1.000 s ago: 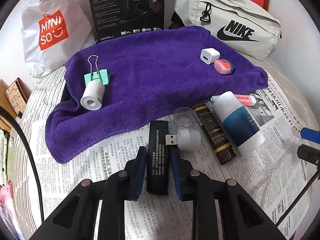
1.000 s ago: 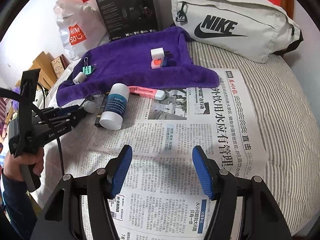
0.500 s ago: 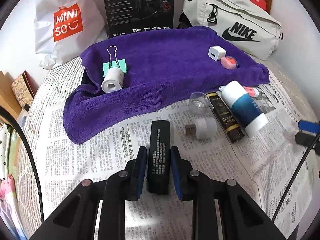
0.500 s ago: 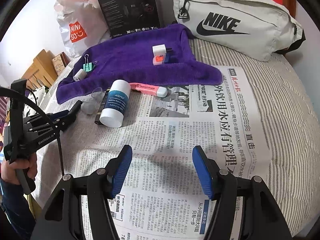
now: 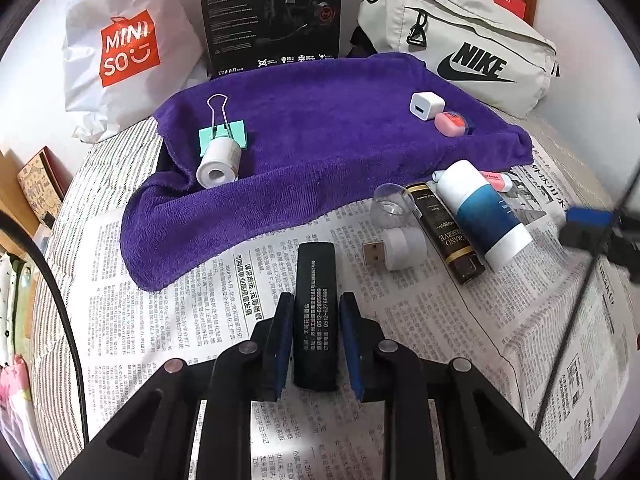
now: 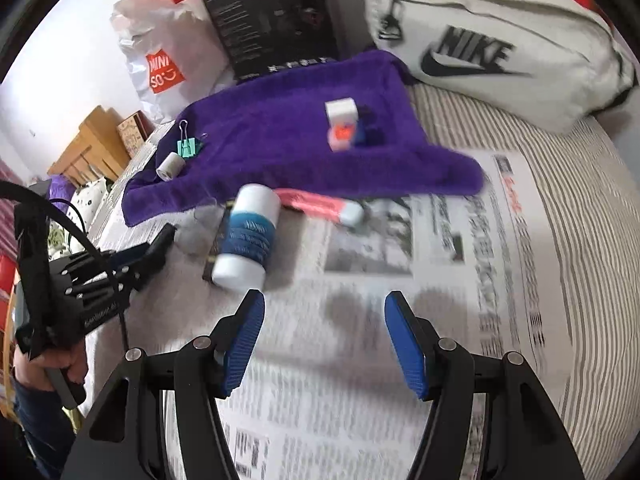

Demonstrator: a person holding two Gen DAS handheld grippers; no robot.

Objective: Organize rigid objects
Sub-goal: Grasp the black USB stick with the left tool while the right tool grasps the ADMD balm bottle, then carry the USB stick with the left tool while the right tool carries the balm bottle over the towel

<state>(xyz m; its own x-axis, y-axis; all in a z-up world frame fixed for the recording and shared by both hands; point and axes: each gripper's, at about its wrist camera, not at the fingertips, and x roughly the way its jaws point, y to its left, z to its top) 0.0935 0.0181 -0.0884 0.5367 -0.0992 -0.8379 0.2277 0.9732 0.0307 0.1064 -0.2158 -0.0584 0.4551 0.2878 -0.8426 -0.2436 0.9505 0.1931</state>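
Observation:
My left gripper is shut on a black rectangular box with white print, held above the newspaper short of the purple towel. On the towel lie a teal binder clip, a white tape roll, a white charger cube and a pink case. On the newspaper lie a white USB plug, a clear cap, a black lighter, a blue-and-white bottle and a pink marker. My right gripper is open and empty, just short of the bottle.
A Miniso bag, a black headset box and a grey Nike bag stand behind the towel. Wooden furniture is at the left. Striped bedding lies under the newspaper.
My left gripper has lifted the black box and drawn back from the plug and towel. My right gripper has moved forward and left toward the bottle; its view is blurred.

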